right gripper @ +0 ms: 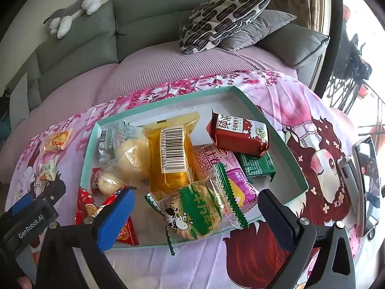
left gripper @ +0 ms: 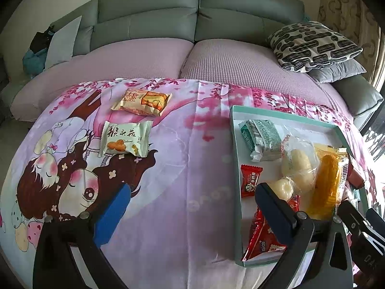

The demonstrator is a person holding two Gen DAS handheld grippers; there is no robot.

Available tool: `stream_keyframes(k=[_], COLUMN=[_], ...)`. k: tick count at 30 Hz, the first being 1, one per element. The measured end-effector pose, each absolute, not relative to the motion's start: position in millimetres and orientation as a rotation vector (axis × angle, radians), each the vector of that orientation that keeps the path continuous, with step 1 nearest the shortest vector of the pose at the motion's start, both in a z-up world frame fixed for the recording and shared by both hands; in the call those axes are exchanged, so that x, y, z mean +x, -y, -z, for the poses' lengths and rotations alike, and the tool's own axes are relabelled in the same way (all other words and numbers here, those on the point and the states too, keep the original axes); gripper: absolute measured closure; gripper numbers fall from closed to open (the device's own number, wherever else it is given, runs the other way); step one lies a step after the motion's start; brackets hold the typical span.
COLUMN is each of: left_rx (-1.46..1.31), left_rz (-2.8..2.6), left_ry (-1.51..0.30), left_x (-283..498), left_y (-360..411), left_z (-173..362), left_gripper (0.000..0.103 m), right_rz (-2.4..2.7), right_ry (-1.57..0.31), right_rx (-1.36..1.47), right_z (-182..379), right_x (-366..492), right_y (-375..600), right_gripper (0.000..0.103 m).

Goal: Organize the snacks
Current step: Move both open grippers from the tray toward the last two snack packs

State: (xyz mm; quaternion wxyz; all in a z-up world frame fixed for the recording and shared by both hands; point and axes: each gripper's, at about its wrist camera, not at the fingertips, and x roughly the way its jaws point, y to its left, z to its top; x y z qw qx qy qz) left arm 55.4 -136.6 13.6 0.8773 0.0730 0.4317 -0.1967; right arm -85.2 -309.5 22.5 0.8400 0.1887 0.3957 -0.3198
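Note:
A shallow teal tray [right gripper: 276, 130] on the cartoon-print cloth holds several packets: a yellow one [right gripper: 170, 154], a red-brown one [right gripper: 240, 134], a pink one [right gripper: 231, 175] and a clear bag of pale round cakes [right gripper: 130, 154]. My right gripper [right gripper: 197, 216] is open above the tray's near rim. A green biscuit packet [right gripper: 199, 212] lies between its fingers, which stand apart from it. My left gripper [left gripper: 192, 214] is open over bare cloth left of the tray [left gripper: 237, 144]. An orange-cream packet [left gripper: 142, 102] and a white-green packet [left gripper: 125, 139] lie on the cloth beyond it.
A grey sofa [left gripper: 149, 16] with a pink seat cover runs behind the cloth, with a patterned pillow [left gripper: 312, 43] at the right. A plush toy [right gripper: 74, 12] lies on the backrest. A phone on a stand [right gripper: 365, 183] is at the far right.

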Motion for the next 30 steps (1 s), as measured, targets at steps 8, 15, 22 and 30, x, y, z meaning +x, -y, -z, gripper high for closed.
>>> stream_keyframes(k=[8, 15, 22, 30], left_rx=[0.137, 0.094, 0.023, -0.006], left_rz=[0.384, 0.256, 0.134, 0.061], left_ry=[-0.881, -0.857, -0.849, -0.859], left_x=[61.5, 79.8, 95.7, 107.8], left_y=[121.0, 70.5, 9.0, -36.3], left_z=[-23.0, -33.0, -37.4, -33.8], left_gripper=[0.0, 0.0, 0.0, 0.0], right_rz=[0.655, 0.583, 0.505, 0.415], right_ry=[-0.813, -0.786, -0.79, -0.805], right_rx=[0.379, 0.35, 0.327, 0.311], right_z=[-30.1, -37.1, -34.1, -27.3], right_x=[-78.1, -58.6, -33.2, -4.1], right_y=[297.8, 269.2, 234.7, 193.9], right_gripper=[0.0, 0.0, 0.0, 0.0])
